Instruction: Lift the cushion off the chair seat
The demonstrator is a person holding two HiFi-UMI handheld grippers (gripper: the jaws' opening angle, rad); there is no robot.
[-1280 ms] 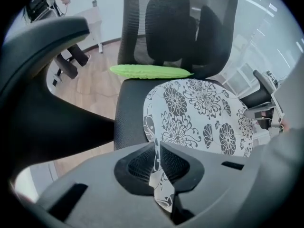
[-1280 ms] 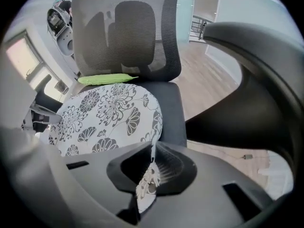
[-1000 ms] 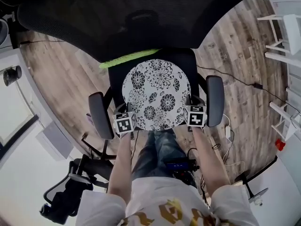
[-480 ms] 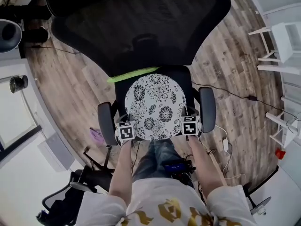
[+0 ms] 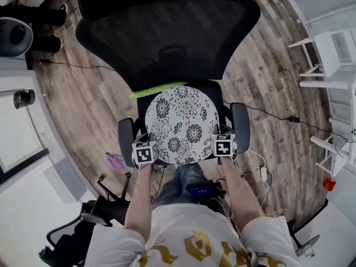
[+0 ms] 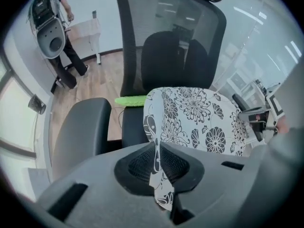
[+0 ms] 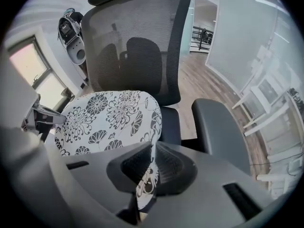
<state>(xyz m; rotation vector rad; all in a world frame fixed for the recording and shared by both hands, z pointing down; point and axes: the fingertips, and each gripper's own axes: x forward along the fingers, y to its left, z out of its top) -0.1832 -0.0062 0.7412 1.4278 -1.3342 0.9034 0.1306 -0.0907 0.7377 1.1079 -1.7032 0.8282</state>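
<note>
Above the black mesh office chair's seat (image 5: 218, 93), the round white cushion with black flower print (image 5: 181, 124) hangs pinched at its near rim. Left gripper (image 6: 156, 167) and right gripper (image 7: 151, 167) are both clamped nearly closed on thin folds of fabric. Grasp done and lift underway, near edge clearly up. Far edge by the lime-green strip (image 5: 158, 89) may still touch the seat, can't tell. Left to do: carry it fully clear. Versus a second ago, both grippers and the cushion sit higher, the armrests look smaller beneath them, and the grip is unchanged.
</note>
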